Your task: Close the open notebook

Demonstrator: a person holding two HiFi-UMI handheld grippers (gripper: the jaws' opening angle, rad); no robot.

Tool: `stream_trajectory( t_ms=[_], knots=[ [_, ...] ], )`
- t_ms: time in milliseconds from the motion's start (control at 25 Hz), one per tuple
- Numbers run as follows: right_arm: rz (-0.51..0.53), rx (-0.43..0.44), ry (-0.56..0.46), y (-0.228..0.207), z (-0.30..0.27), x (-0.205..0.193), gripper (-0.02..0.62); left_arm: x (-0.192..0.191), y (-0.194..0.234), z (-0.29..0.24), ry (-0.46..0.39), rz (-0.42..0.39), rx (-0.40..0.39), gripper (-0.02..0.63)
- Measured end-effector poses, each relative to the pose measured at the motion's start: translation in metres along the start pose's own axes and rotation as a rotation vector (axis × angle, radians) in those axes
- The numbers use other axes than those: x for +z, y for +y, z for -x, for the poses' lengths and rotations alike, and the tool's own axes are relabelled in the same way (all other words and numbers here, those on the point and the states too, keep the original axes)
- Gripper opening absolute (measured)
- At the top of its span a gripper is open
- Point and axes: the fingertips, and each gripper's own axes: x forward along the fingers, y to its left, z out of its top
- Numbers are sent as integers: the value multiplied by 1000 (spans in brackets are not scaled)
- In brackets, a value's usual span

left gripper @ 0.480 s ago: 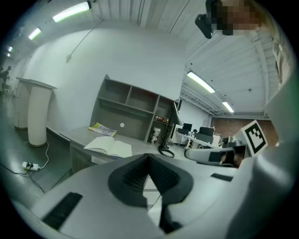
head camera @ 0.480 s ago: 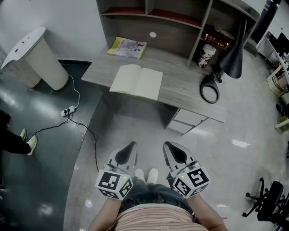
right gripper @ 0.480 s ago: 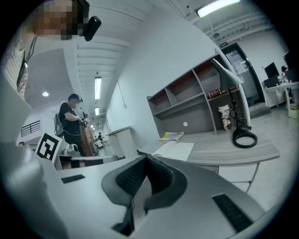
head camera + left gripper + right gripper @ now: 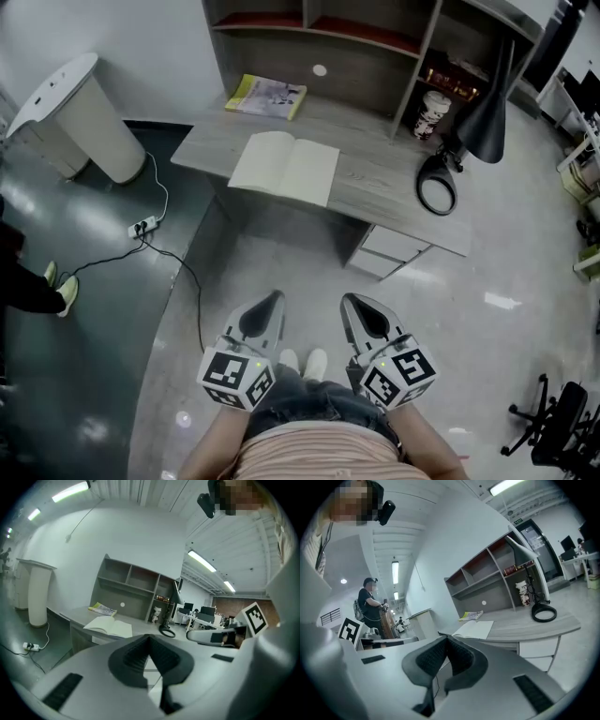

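Observation:
The open notebook (image 4: 284, 169) lies flat with blank cream pages on the grey desk (image 4: 375, 187), far ahead of both grippers. It also shows in the left gripper view as the notebook (image 4: 108, 626) and in the right gripper view as the notebook (image 4: 476, 629). My left gripper (image 4: 267, 314) and right gripper (image 4: 361, 316) are held side by side close to my body, above the floor and well short of the desk. The left gripper (image 4: 150, 638) has its jaws closed together with nothing between them. The right gripper (image 4: 447, 638) is shut and empty too.
A yellow booklet (image 4: 265, 97) lies behind the notebook under the shelf unit (image 4: 319, 37). A black lamp (image 4: 487, 112) with a ring base (image 4: 436, 187) and a cup (image 4: 431, 114) stand at the right. A white bin (image 4: 80, 117), a power strip (image 4: 142, 228) and drawers (image 4: 389, 253) are nearby.

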Motion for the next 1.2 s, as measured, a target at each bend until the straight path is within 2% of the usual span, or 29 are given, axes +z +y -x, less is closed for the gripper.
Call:
stream_trajectory(
  t_ms=[160, 720, 1200],
  knots=[
    [-26, 24, 22, -3, 0, -7, 9, 1, 3, 1, -4, 1, 23, 12],
    [17, 63, 52, -10, -5, -1, 9, 12, 7, -6, -33, -10, 79, 12],
    [-2, 55, 69, -23, -31, 6, 9, 24, 29, -23, -39, -10, 108, 11]
  ],
)
